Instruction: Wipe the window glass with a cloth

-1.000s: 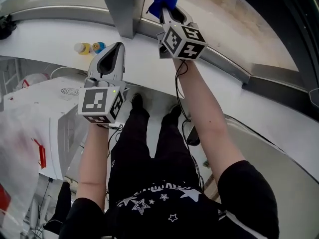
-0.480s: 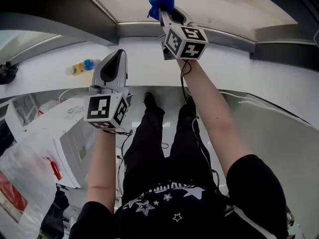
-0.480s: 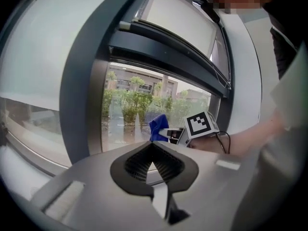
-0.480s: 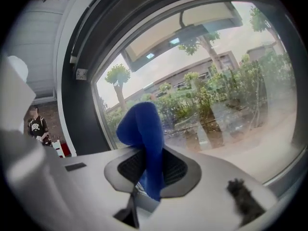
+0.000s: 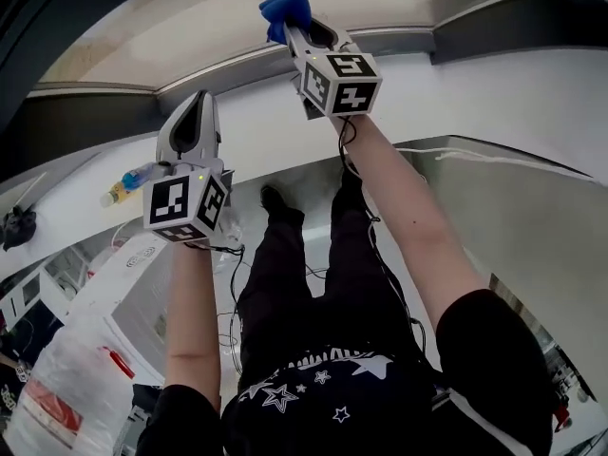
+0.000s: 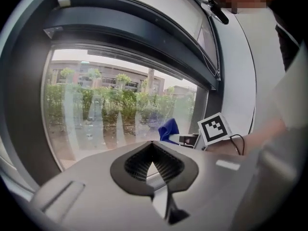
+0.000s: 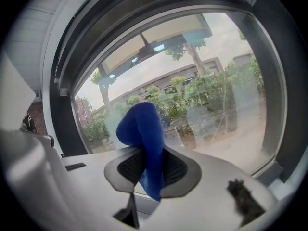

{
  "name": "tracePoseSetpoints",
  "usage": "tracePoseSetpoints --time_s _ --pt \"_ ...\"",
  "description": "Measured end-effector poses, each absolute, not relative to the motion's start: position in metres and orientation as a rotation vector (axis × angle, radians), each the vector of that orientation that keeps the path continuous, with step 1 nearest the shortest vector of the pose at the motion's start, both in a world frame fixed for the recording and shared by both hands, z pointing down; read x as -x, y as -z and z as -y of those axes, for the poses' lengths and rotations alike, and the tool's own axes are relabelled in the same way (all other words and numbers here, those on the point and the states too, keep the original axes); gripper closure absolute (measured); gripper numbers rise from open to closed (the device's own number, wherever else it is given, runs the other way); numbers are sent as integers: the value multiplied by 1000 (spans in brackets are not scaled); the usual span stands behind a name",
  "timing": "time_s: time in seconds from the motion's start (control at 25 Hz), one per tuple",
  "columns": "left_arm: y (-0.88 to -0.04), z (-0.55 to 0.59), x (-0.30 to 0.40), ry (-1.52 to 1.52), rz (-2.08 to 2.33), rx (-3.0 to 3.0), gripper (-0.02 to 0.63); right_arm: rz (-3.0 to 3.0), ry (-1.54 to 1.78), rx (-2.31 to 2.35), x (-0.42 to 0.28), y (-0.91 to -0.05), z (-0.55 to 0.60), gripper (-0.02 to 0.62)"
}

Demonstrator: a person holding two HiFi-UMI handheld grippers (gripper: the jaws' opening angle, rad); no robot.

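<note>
To wipe well, I'd press the crumpled blue cloth (image 5: 283,8) flat against the clear window glass (image 5: 190,27) and sweep in overlapping strokes, keeping the jaw tips off the pane. My left hand-held gripper (image 5: 202,100) hangs empty, jaws closed together, short of the glass. Farther right, my right hand-held gripper (image 5: 296,32) is clamped on the cloth, raised at the glass's lower edge; whether it touches I cannot tell.
</note>
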State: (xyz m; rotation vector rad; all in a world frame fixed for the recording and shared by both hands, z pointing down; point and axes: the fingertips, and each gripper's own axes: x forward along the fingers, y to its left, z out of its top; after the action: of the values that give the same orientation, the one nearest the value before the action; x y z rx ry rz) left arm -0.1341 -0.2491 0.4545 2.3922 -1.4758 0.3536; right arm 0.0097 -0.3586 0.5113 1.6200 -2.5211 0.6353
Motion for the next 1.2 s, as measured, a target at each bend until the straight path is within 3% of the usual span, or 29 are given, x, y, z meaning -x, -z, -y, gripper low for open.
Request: tracePoseSetpoints --time_s 0.76,1.2 --pt "-455 301 -93 -388 1303 -2510 597 2290 -600 -1989 -306 -505 375 518" --pt "-461 295 -160 -418 1226 -2556 597 2165 -682 -2182 -395 -518 359 518"
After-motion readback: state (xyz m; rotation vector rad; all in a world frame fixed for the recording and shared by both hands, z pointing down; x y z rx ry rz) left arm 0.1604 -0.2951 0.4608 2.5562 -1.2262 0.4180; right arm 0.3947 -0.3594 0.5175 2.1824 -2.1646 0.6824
